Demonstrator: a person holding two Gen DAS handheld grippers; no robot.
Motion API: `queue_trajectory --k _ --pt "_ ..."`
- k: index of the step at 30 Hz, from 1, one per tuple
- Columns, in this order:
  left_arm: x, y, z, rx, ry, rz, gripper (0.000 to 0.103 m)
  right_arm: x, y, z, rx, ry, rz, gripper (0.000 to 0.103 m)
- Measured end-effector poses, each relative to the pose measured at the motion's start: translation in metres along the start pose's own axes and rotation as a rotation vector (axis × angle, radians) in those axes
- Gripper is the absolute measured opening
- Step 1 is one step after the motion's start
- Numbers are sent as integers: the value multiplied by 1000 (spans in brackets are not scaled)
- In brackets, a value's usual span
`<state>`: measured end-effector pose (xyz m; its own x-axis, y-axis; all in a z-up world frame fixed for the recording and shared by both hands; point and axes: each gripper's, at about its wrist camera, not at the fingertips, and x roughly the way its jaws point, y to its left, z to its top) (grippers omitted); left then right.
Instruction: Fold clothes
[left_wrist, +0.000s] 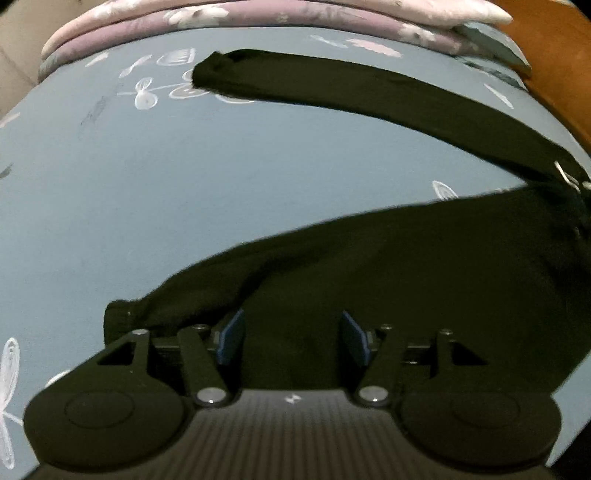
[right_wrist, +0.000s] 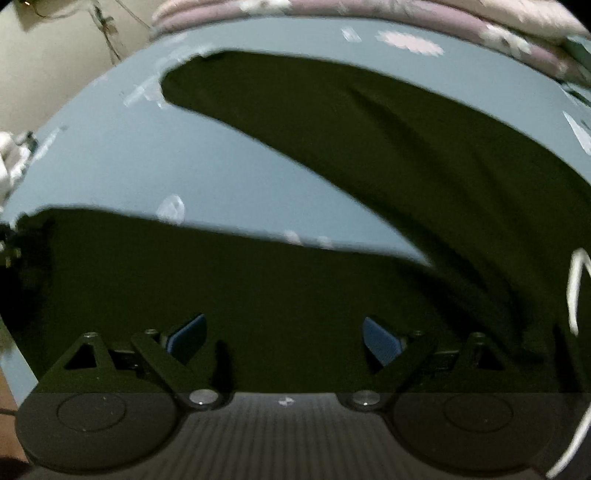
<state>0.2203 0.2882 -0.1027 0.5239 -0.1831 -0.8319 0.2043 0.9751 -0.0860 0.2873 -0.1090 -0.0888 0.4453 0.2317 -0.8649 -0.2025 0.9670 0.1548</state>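
My left gripper (left_wrist: 291, 338) hangs half-spread over the black garment (left_wrist: 406, 266), pads clear of cloth; one sleeve (left_wrist: 369, 96) stretches ahead across the blue sheet (left_wrist: 147, 192). My right gripper (right_wrist: 284, 338) gapes wide, holding nothing.

Lighting was dim and even in both views, with no visible lamp and no glare. The black garment (left_wrist: 424, 266) read as a flat dark mass; folds showed only faintly in the right wrist view. The blue bedsheet (left_wrist: 155, 192) was evenly lit, its white print legible in the left wrist view. The right wrist view was smeared by motion blur: the print on the bedsheet (right_wrist: 122, 173) and a white cord (right_wrist: 574, 291) streaked. Fisheye distortion bowed the bedding (left_wrist: 258, 16) at the top edge of both pictures, and corners fell to black.
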Motion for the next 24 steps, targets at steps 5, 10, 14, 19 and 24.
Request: queue_trajectory --k 5,10,14,19,24 --pt "6 22 17 -105 -36 -12 60 7 -4 -21 -9 15 -35 103" --pt "-15 10 14 -65 -39 10 59 16 5 -14 -25 23 -86 103" --pt "-41 -16 -8 29 -20 -12 62 13 5 -13 -15 20 -78 103" --pt "-35 -34 -46 102 75 47 64 18 3 -12 3 14 -72 103" --pt "-43 -24 -63 83 106 132 69 21 3 -11 13 10 -68 103"
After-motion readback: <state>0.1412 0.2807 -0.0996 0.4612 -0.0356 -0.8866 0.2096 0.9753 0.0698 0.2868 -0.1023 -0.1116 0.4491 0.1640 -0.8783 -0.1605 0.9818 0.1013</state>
